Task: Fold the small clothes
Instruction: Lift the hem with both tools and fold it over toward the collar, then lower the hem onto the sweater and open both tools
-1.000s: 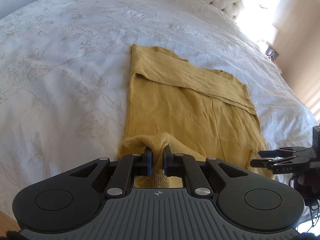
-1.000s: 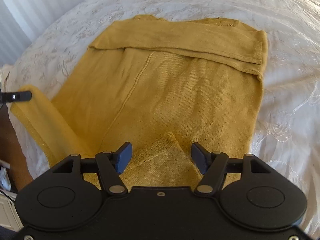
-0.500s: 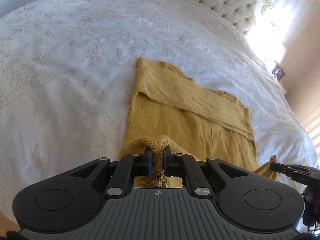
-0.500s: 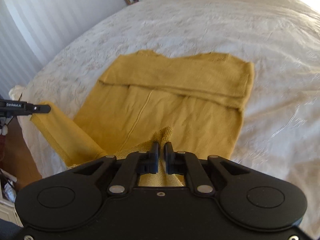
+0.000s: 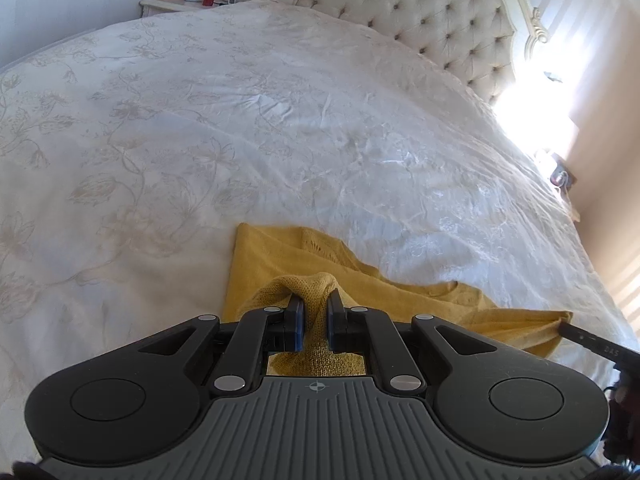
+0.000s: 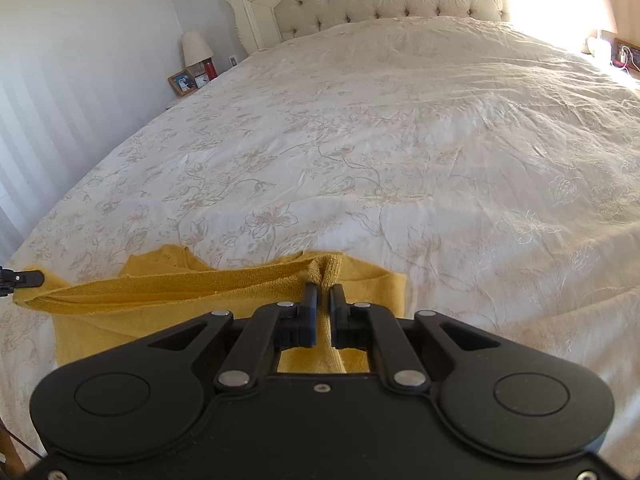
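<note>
Item: mustard knit garment (image 5: 276, 264), on the bed (image 5: 240, 140), near its foot edge, well away from the tufted headboard (image 5: 420, 20).

Left of the garment: my left gripper (image 5: 313, 320), fingers clenched on a bunched hem corner, lifted clear of the bed.

Centre: the hem edge (image 6: 180, 280) stretches taut between both grips, hanging over the garment's upper part, which lies flat.

Right of the garment: my right gripper (image 6: 324, 300), fingers pinching the other hem corner, the knit gathered between them.

Progress: the sides look folded in; the bottom-to-top fold is under way, I judge. Left to do: lay the hem on the collar end, release, smooth.
</note>
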